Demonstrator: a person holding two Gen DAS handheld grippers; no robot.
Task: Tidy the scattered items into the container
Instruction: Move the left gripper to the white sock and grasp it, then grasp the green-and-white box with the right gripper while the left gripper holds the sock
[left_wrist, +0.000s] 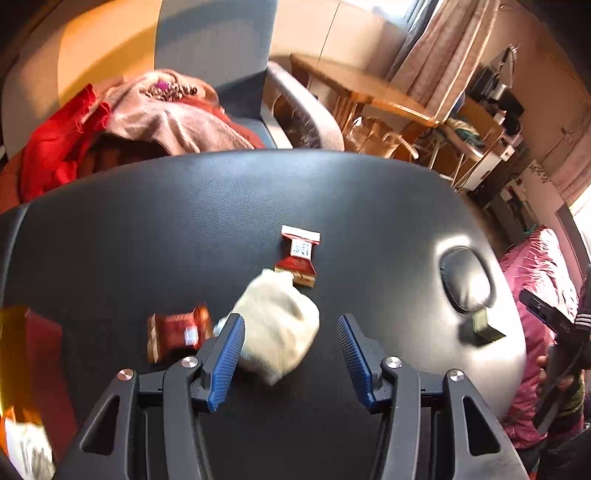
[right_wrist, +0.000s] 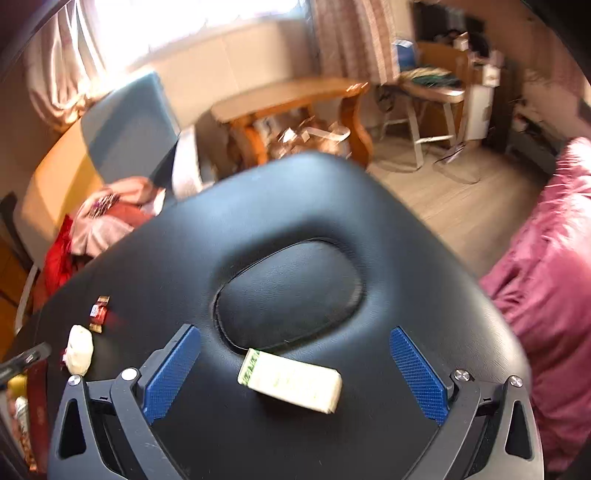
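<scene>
1. Black padded table (right_wrist: 332, 192) fills both views, a bedroom beyond it.
2. Red container (left_wrist: 40, 354) sits at its left edge.
3. Left gripper (left_wrist: 291, 354), jaws spread and empty, faces the white bundle (left_wrist: 280, 325).
4. Right gripper (right_wrist: 295, 373), also spread, straddles the pale packet (right_wrist: 291, 384), whose long axis lies crosswise.

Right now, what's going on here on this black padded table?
A person is tidying with a gripper in each hand. The left gripper is open over a white sock, which lies by its left finger, not yet gripped. Two red candy wrappers lie near it on the table. The right gripper is open around a pale box, jaws wide and not touching it. A red container sits at the left edge. Nothing is held yet.
</scene>
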